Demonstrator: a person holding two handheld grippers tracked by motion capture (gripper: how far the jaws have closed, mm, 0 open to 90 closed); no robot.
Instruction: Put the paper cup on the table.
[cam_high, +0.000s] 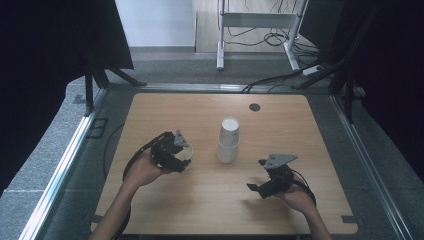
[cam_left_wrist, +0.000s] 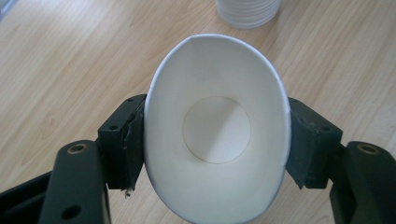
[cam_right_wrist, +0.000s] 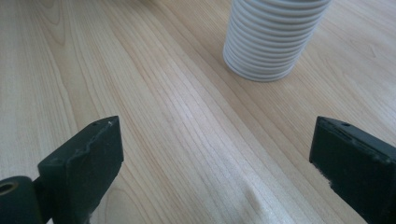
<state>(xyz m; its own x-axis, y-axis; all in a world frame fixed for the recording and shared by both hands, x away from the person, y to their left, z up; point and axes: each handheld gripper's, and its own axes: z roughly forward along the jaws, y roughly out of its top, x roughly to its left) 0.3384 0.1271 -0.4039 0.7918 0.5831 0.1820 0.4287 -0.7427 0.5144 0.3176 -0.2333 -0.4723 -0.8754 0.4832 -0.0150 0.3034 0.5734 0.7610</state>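
The left gripper (cam_high: 183, 156), left of centre, is squeezing a single paper cup (cam_left_wrist: 217, 130) oval, keeping it apart from the stack of cups (cam_high: 229, 140). The right gripper (cam_right_wrist: 215, 154) is waiting, jaws wide and empty, aiming at that stack.

The left gripper (cam_high: 176, 151) sits at about nine o'clock in the high view, its forearm rising from six o'clock and leaning toward one; its jaws are clamped on a white paper cup (cam_left_wrist: 215, 128), pressing the rim into an oval; the right gripper (cam_high: 261, 186) sits near four o'clock, pointing toward nine, the hand behind it; its jaws stand wide apart with nothing between them.
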